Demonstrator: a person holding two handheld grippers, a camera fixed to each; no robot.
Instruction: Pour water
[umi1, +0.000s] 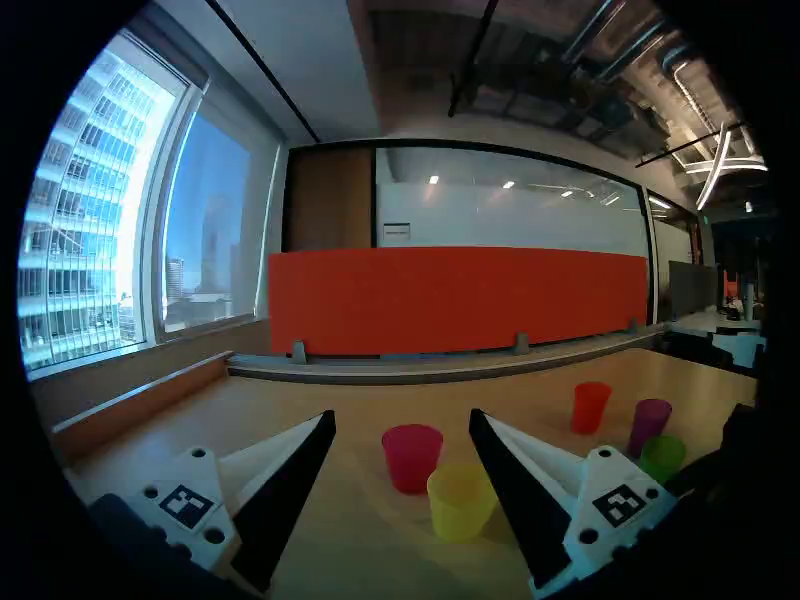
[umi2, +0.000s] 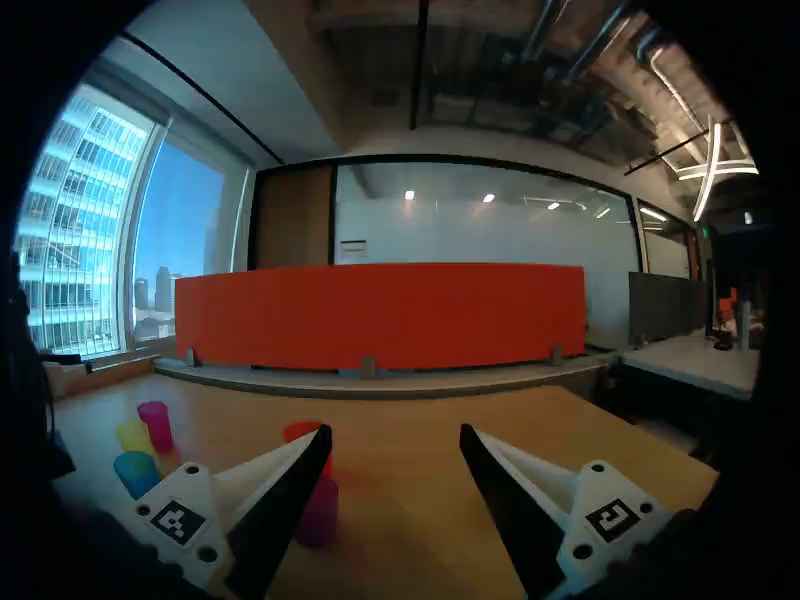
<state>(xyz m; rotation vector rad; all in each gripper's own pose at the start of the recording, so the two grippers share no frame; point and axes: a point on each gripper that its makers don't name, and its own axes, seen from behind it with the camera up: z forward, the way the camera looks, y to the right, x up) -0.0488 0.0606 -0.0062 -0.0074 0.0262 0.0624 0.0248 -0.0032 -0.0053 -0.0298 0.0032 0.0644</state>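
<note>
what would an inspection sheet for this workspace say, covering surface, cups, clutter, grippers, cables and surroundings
surface: wooden table, bare apart from the cups
job's things: six upright cups. The pink cup and yellow cup stand close together. The orange cup, purple cup and green cup are grouped to their right. The blue cup stands in front of the pink and yellow pair. Contents cannot be told
clutter: nothing seen
grippers: left gripper open, holding nothing; right gripper open, holding nothing
cables: nothing seen
surroundings: orange divider along the table's far edge, window, another desk
</note>
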